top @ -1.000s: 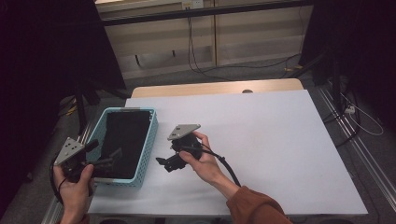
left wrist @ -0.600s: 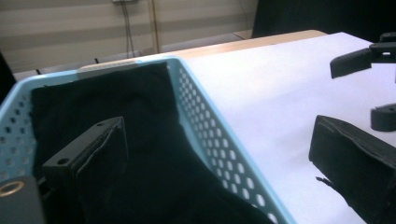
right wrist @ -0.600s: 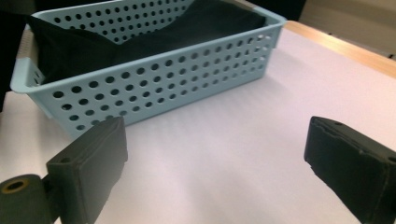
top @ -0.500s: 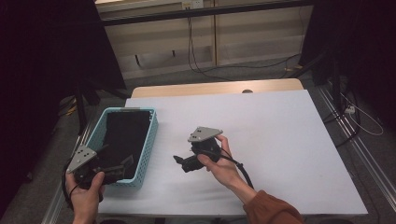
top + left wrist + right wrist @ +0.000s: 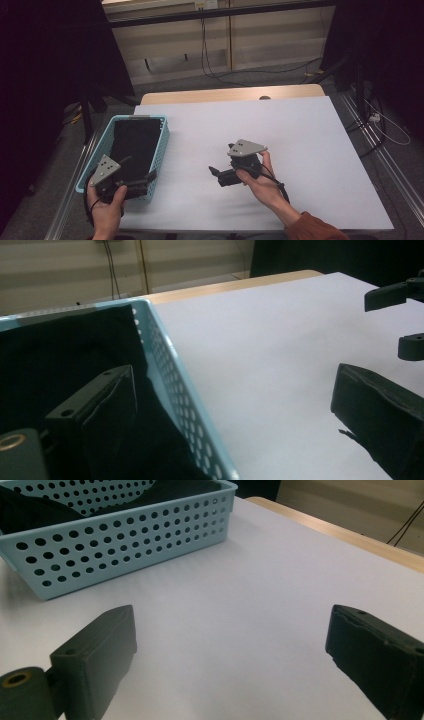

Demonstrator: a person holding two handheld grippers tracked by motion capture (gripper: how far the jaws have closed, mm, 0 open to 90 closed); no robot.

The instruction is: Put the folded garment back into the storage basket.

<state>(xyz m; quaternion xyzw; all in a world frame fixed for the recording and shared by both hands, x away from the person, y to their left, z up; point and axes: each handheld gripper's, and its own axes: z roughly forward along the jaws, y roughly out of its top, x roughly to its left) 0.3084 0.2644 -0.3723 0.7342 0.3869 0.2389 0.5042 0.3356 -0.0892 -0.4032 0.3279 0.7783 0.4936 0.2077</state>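
A light blue perforated basket (image 5: 161,145) stands at the table's left edge with a black cloth (image 5: 135,145) lying in it. My left gripper (image 5: 137,169) hovers over the basket's near right corner, open. In the left gripper view its jaws straddle the basket wall (image 5: 170,370), one over the cloth (image 5: 60,355) and one over the table. My right gripper (image 5: 216,176) is open above the white table, right of the basket, with nothing between its jaws. The right gripper view looks at the basket (image 5: 125,535) from its side.
The white table top (image 5: 300,130) stretches to the right and far side, with a wooden strip (image 5: 230,94) along its back edge. Cables and dark stands lie on the floor around it. The right gripper's jaws (image 5: 400,315) appear at the left gripper view's upper right.
My left gripper has drawn back along the basket toward its near corner. My right gripper has moved right, away from the basket, over the table. Both stay open.
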